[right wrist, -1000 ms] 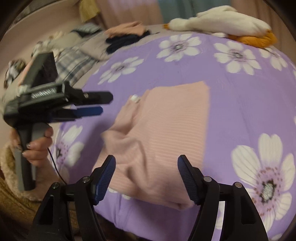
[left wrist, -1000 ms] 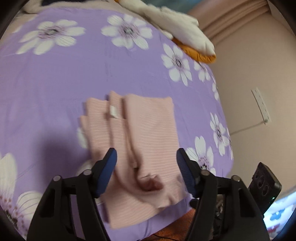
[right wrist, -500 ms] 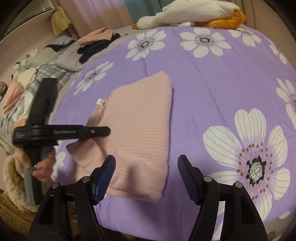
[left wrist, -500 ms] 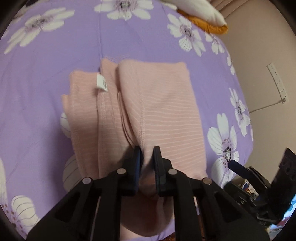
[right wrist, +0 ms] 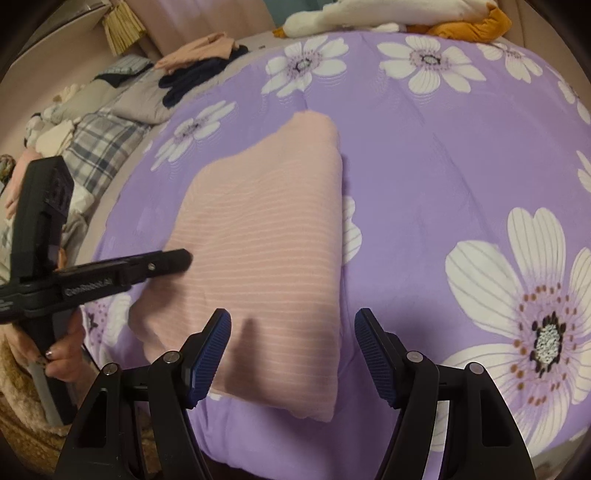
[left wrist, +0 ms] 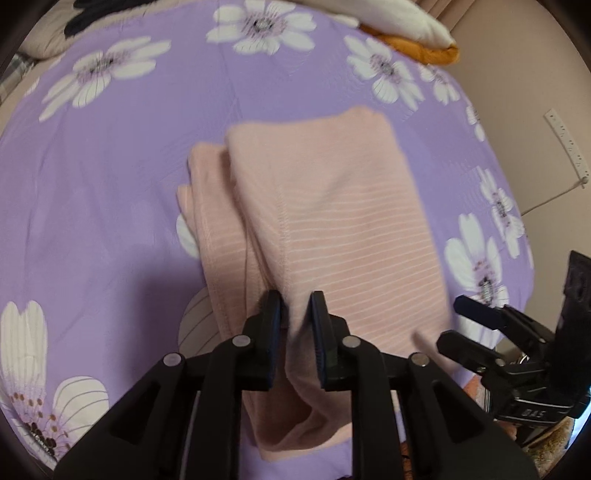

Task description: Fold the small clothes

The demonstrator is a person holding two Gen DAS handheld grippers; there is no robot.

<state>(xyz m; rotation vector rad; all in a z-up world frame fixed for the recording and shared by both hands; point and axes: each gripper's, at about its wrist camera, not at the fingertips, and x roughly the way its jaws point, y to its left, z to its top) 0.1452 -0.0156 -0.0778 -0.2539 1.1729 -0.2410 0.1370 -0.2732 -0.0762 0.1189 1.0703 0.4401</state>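
Note:
A pink garment with thin white stripes (left wrist: 332, 221) lies folded on the purple flowered bedspread (left wrist: 110, 184). My left gripper (left wrist: 295, 306) pinches a raised fold at the garment's near edge; cloth fills the narrow gap between the pads, and the jaws are opening slightly. From the right wrist view the left gripper (right wrist: 177, 260) reaches in from the left over the garment (right wrist: 266, 240), held by a person's hand (right wrist: 62, 354). My right gripper (right wrist: 293, 325) hovers open above the garment's near right corner, gripping nothing. It also shows at the lower right as the right gripper (left wrist: 461, 323).
A white and orange plush (right wrist: 406, 14) lies at the bed's far edge. Folded clothes (right wrist: 199, 55) and a plaid blanket (right wrist: 99, 144) sit to the far left. A wall with a power strip (left wrist: 565, 147) borders the right side of the bedspread (right wrist: 443, 166).
The left gripper's wide jaws came down and closed on the garment's near fold. Both grippers sank closer to the cloth. The white label is hidden now.

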